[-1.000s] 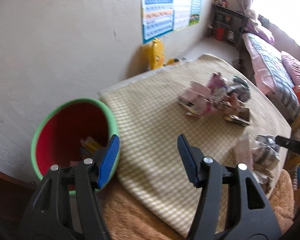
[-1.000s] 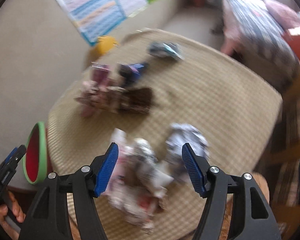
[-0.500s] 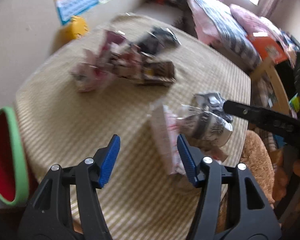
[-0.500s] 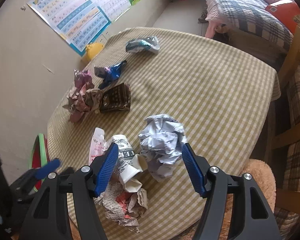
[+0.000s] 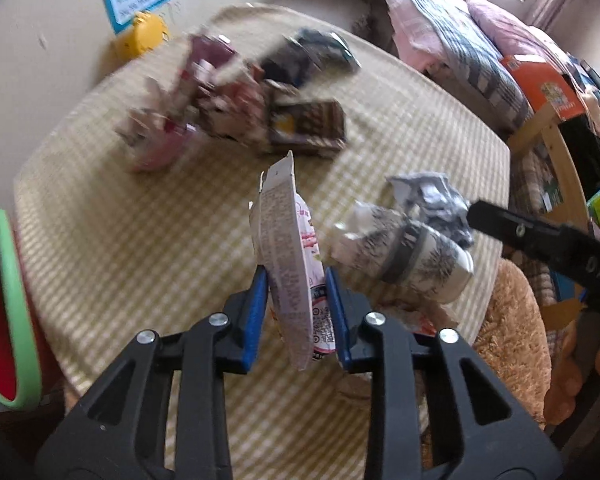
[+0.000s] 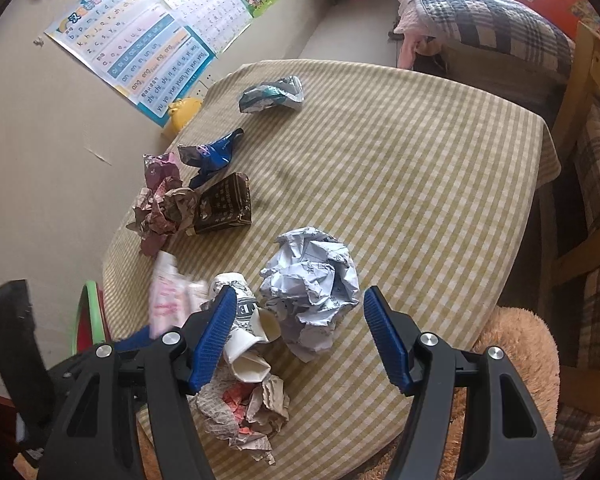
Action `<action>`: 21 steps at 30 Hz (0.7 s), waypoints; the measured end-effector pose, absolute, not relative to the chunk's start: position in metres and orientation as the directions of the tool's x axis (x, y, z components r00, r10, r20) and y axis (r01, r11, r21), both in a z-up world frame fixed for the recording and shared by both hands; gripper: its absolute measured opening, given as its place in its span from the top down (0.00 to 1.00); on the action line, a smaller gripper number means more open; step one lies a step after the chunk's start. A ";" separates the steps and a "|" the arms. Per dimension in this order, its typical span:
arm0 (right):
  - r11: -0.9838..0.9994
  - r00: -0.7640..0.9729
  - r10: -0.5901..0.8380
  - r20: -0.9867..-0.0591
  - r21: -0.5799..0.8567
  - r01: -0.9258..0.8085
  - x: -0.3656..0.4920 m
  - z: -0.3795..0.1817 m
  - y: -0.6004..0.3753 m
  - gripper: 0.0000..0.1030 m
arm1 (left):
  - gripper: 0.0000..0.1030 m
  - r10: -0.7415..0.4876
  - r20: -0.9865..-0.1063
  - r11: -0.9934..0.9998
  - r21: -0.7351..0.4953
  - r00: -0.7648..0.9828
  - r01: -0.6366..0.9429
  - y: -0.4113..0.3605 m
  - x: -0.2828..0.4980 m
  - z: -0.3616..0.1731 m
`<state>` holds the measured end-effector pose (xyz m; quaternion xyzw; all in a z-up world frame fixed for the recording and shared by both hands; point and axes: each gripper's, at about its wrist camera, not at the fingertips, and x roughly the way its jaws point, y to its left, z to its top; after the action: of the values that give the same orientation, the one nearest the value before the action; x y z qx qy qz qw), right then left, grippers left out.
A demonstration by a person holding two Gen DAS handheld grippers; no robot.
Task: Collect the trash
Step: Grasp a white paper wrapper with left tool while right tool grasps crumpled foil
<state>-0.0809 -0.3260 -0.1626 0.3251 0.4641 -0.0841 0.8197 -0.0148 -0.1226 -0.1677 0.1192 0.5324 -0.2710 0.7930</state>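
Note:
My left gripper [image 5: 296, 292] is closing its jaws on a pink-and-white wrapper [image 5: 292, 248], which stands upright between the blue pads; both pads touch it. A crushed paper cup [image 5: 412, 252] and a crumpled white paper ball [image 5: 432, 196] lie just to its right. My right gripper [image 6: 300, 294] hovers open over that paper ball [image 6: 312, 264], pads apart from it. Beside its left pad lie the cup [image 6: 244, 320] and torn newspaper [image 6: 240, 412]. The red bin with a green rim [image 5: 4, 300] stands at the table's left edge.
On the checked tablecloth [image 6: 420, 180] lie more wrappers: a pink-brown pile [image 6: 160, 208], a brown carton [image 6: 224, 204], a blue wrapper [image 6: 212, 152], a silver-green one [image 6: 272, 94]. A plush toy [image 6: 516, 344] sits at the near edge; a bed [image 6: 480, 12] and a wooden frame [image 6: 580, 92] stand at right.
My left gripper swung from over the bin rightwards across the table to the pink-and-white wrapper, and its jaws narrowed onto it. The right gripper stayed open over the paper ball.

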 end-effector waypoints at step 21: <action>0.815 0.483 0.139 -0.864 0.377 0.440 -0.048 -0.193 -0.323 0.39 | 0.72 -0.202 -0.802 0.942 -0.002 0.562 0.336 -0.042 0.006 -0.099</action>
<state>-0.0482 -0.3234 -0.1931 0.2895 0.4997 -0.0929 0.8111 0.0064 -0.0417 -0.0989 0.0757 0.4424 -0.1525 0.8805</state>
